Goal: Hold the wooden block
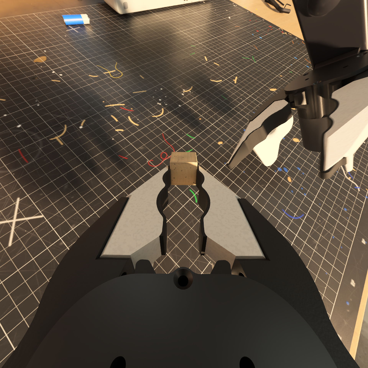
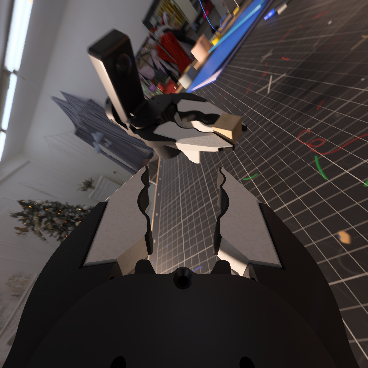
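A small wooden block sits between the fingertips of my left gripper, which is shut on it and holds it above the black cutting mat. The block also shows in the right wrist view, gripped at the tips of the left gripper. My right gripper is open and empty, tilted on its side, a short way from the block. It shows in the left wrist view at the right, its fingers apart, above the mat.
A blue and white eraser lies far left on the mat. A white box stands at the far edge. Blue sheets and small boxes line the mat's far side. The wooden table edge shows at the right.
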`<action>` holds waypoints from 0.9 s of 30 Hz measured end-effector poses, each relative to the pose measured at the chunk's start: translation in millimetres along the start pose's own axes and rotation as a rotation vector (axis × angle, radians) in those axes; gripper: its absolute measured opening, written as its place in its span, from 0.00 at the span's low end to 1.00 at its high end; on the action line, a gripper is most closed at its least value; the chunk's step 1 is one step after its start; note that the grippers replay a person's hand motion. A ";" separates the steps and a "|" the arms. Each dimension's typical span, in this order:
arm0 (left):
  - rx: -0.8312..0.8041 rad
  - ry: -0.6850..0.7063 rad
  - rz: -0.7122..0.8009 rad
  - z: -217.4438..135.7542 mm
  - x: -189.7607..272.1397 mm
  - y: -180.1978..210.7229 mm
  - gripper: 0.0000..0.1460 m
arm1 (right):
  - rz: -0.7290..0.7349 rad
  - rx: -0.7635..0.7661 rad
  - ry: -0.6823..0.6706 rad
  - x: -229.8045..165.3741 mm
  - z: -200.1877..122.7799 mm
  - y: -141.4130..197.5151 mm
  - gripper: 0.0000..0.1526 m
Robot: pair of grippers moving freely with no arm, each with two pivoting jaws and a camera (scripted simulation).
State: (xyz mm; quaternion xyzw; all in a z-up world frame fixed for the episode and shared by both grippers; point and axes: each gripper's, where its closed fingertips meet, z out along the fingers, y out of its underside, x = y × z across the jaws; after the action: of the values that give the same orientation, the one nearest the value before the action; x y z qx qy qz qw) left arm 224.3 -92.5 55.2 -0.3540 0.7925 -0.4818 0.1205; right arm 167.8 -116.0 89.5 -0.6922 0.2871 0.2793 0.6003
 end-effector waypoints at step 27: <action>-0.011 -0.001 0.027 3.3 3.8 2.3 0.17 | 0.007 -0.100 -0.247 -56.2 1.7 8.3 0.35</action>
State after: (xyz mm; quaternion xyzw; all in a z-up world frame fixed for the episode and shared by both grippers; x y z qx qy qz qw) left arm 222.3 -96.7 52.2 -0.3440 0.7999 -0.4755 0.1252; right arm 123.4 -111.7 124.9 -0.6805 0.1991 0.3786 0.5950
